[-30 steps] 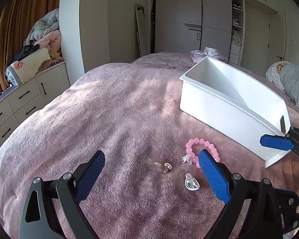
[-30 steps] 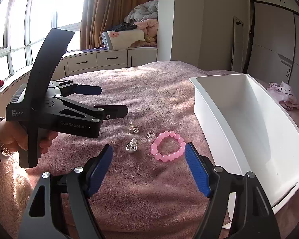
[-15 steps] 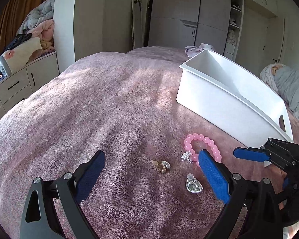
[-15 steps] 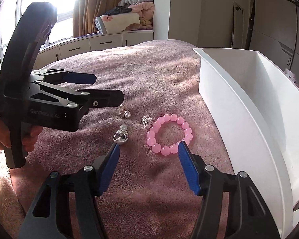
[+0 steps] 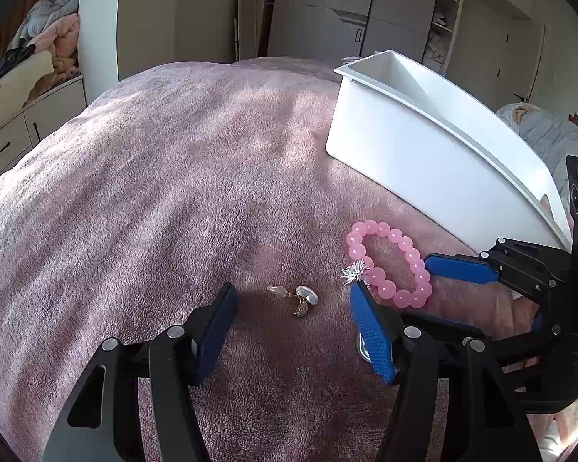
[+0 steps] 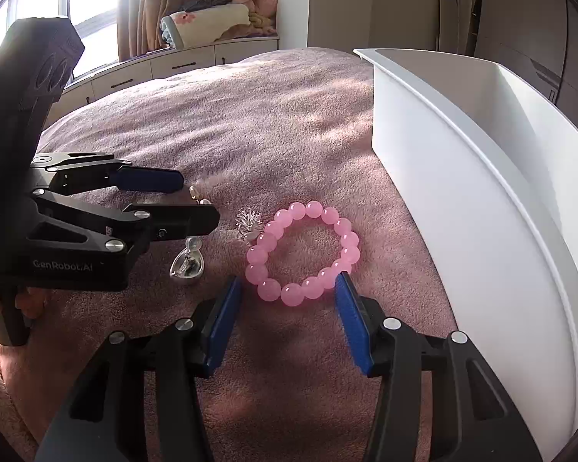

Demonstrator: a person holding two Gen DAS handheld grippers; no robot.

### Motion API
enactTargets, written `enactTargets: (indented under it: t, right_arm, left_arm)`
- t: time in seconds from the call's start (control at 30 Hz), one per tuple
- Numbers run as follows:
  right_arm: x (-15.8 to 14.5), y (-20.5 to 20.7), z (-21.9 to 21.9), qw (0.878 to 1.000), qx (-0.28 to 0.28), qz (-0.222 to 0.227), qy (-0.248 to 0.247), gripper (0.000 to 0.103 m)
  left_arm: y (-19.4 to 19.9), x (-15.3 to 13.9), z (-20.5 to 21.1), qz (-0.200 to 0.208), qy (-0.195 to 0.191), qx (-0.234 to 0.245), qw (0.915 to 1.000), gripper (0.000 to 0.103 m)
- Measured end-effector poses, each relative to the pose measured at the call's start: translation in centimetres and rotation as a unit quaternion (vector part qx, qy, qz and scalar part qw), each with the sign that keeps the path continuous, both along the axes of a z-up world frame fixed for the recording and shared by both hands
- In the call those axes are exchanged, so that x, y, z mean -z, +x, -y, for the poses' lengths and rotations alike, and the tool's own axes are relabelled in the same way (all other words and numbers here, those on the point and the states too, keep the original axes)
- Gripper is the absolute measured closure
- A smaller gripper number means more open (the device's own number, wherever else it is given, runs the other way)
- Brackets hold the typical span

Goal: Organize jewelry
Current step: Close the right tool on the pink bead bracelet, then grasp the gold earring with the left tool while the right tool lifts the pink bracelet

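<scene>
Left gripper (image 5: 293, 308): jaws held apart, nothing clamped; it is poised low over the blanket with the earring (image 5: 298, 300) framed in the gap between its blue pads (image 5: 370, 331).
Right gripper (image 6: 287, 310): jaws apart too, nothing gripped; the near arc of the bracelet (image 6: 302, 252) is bracketed by its fingertips, one pad tip seen touching or all but touching a bead.
Bracelet: pink beads, lying flat on the blanket (image 6: 250, 134), just beside the bin (image 6: 462, 192) but outside it.
Silver charm (image 6: 248, 223): a small spiky piece, seen right against the bracelet's far-left beads; whether it is attached cannot be told.
Pendant (image 6: 189, 265): a teardrop-shaped silver piece, resting on the blanket between the two grippers, partly hidden under the left one in the left view.
Earring: pearl and gold-toned parts, near the pendant, apart from the bracelet.
Bin: white, open-topped, set on the bed to the right; what is shown of its inside looks bare.
Done so far: judged as nothing, since every piece is seen on the blanket.
Left to do: all of it, by the look of things — bracelet, charm, pendant and earring to be lifted and placed, presumably into the bin.
Step in hand: two pickups being lined up at once, it is judged.
</scene>
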State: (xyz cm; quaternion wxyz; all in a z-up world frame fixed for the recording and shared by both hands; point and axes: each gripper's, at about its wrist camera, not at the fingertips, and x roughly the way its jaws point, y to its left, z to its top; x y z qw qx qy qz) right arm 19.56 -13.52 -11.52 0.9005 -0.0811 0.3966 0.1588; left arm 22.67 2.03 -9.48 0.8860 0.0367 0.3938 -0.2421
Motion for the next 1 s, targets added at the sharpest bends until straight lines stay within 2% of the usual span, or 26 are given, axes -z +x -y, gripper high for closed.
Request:
enactTargets:
  t: [0.13,0.2,0.33,0.5,0.6,1.0]
  right_arm:
    - [0.2,0.2,0.2,1.000,-0.004,-0.005,0.012,0.062]
    - [0.2,0.1,0.1,1.000,-0.009,-0.005,0.016,0.069]
    - [0.1,-0.2,0.0,1.000,-0.014,-0.002,0.020,0.073]
    - [-0.3,-0.5,0.3,0.999,-0.008,-0.001,0.035,0.075]
    - [-0.8,-0.9,0.6,0.999,-0.006,0.001,0.044,0.091]
    - [-2.6,-2.2,2.4,0.997,0.011,0.009,0.070,0.091]
  left_arm:
    - [0.2,0.4,0.4,-0.005,0.003,0.010,0.9999,0.055]
    - [0.3,0.5,0.6,-0.006,0.004,0.015,0.9999,0.059]
    - [0.7,0.8,0.2,-0.015,-0.008,0.012,0.9998,0.077]
    - [0.8,0.9,-0.1,-0.018,-0.022,0.011,0.9995,0.077]
    - [0.8,0.9,-0.3,-0.019,-0.030,0.010,0.9993,0.077]
    - [-0.1,0.1,-1.4,-0.015,-0.047,-0.006,0.9988,0.078]
